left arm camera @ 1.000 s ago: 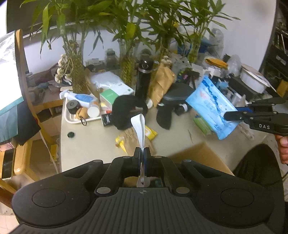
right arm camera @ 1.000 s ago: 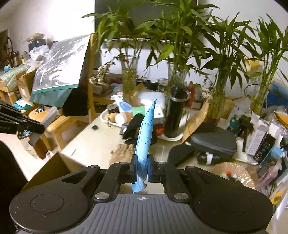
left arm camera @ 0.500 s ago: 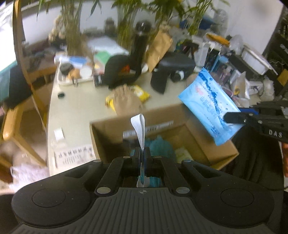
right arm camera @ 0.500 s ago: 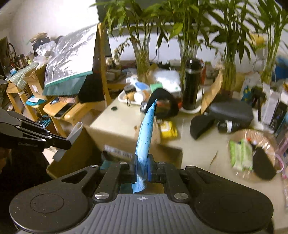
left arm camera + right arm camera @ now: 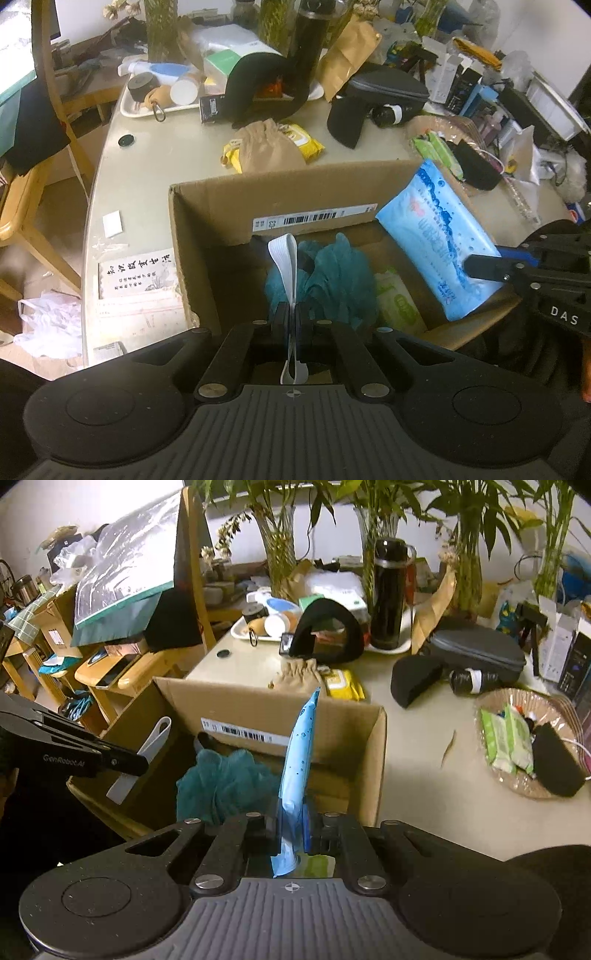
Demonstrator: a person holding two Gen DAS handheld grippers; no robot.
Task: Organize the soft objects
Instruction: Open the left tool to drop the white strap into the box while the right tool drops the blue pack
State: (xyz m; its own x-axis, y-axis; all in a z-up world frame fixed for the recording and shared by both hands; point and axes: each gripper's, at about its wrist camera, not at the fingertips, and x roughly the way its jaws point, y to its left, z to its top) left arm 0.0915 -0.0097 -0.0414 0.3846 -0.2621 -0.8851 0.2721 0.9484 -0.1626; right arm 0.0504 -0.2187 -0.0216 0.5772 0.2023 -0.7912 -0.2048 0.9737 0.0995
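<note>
My left gripper [image 5: 291, 314] is shut on a white elastic band [image 5: 286, 266] and holds it over the open cardboard box [image 5: 207, 206]. My right gripper [image 5: 293, 821] is shut on a blue wet-wipe pack [image 5: 299, 757], seen edge-on, above the same box [image 5: 373, 760]. In the left wrist view the pack [image 5: 436, 240] hangs over the box's right side. A teal bath pouf [image 5: 332, 273] and a green wipe pack [image 5: 400, 301] lie inside the box. The pouf also shows in the right wrist view [image 5: 221, 779].
On the table behind the box lie a tan drawstring pouch [image 5: 269, 147], a yellow pack [image 5: 303, 142], black pouches [image 5: 347, 118], a flask [image 5: 388, 594] and a tray [image 5: 147, 107]. A wicker basket [image 5: 532, 738] with green packs stands to the right. Wooden chairs stand to the left.
Both grippers have tilted down and moved over the box with their loads. The box's inside has come into view and now fills the middle of both views.
</note>
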